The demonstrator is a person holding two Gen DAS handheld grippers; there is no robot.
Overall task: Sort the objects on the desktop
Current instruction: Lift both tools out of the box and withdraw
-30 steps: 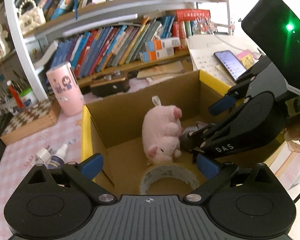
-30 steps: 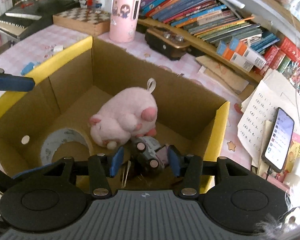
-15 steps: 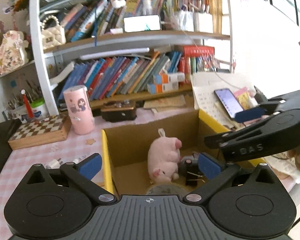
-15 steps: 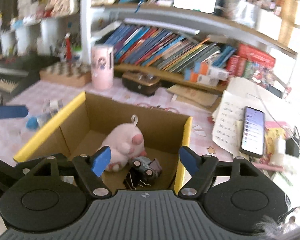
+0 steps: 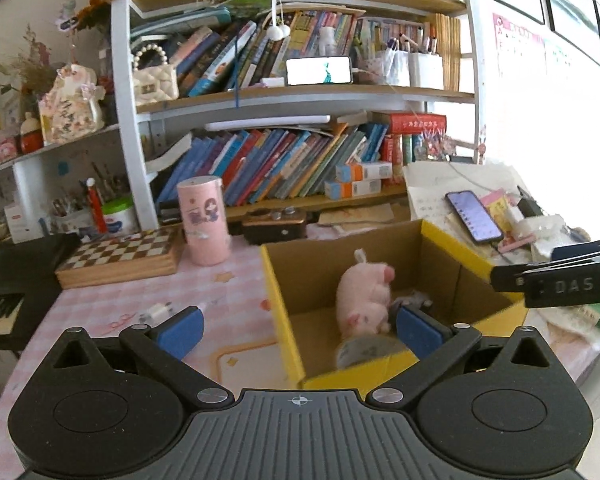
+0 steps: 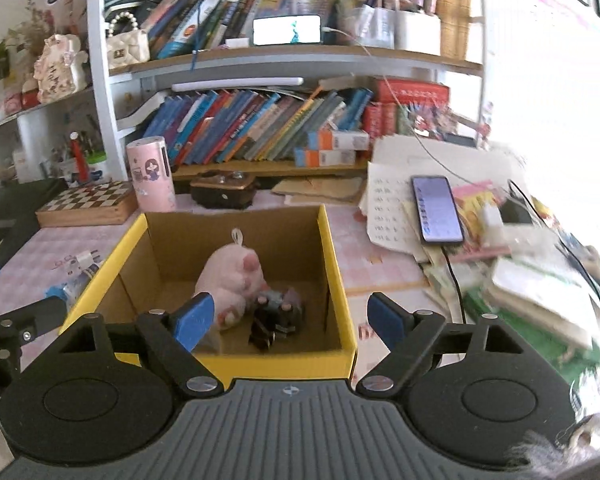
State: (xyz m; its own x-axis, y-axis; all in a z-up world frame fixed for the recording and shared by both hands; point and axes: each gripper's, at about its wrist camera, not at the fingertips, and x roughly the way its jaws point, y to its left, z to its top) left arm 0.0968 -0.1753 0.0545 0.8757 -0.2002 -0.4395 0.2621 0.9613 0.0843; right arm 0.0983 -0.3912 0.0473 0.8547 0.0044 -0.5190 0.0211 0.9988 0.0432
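My right gripper (image 6: 288, 318) hangs over the near rim of the box (image 6: 332, 248), its jaws opening with nothing between them. Inside the box the pink plush (image 6: 230, 276) lies beside a toy car (image 6: 278, 310), touching it. A phone (image 6: 436, 210) lies on papers (image 6: 388, 208) to the right; a pink cup (image 6: 150, 174) stands behind the box.

left gripper (image 5: 298, 330): jaws wide, empty | right gripper (image 6: 288, 318): jaws opening, empty
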